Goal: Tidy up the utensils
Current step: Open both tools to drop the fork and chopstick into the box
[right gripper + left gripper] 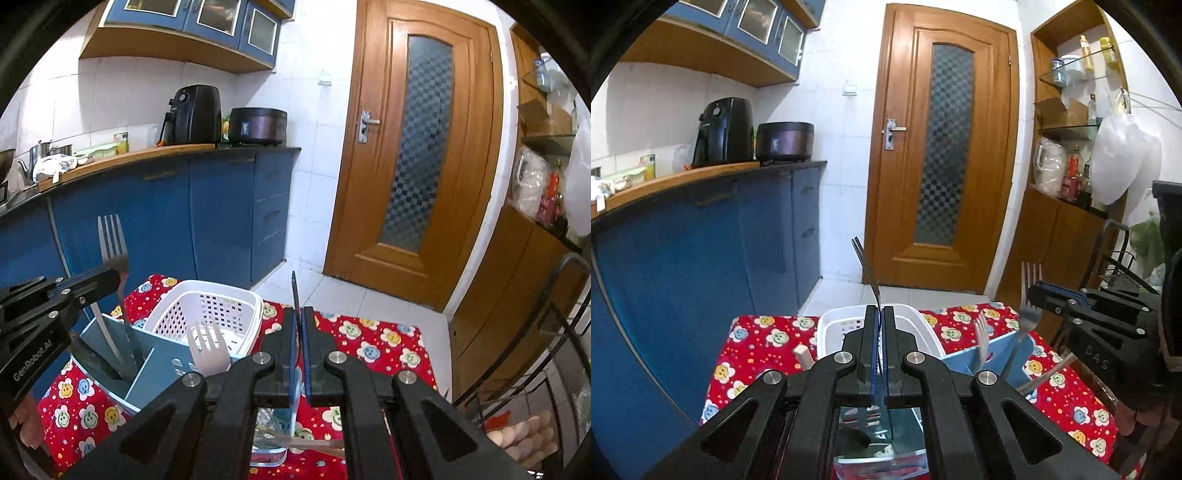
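My left gripper (879,308) is shut on a metal fork (866,266) held tines up. In the right wrist view this left gripper (118,275) holds that fork (112,240) with its handle reaching down into the left compartment of the blue utensil holder (155,362). My right gripper (298,310) is shut on a second metal fork (294,291), seen edge-on. From the left wrist view that right gripper (1032,291) and its fork (1032,275) hang over the holder (997,347). A pale fork (207,343) stands in the holder.
A white perforated basket (207,306) sits behind the holder on the table with the red flowered cloth (384,343). A clear container with wooden utensils (291,441) lies below my right gripper. A wire rack (554,350) and eggs (524,435) are at right. Blue cabinets and a wooden door lie beyond.
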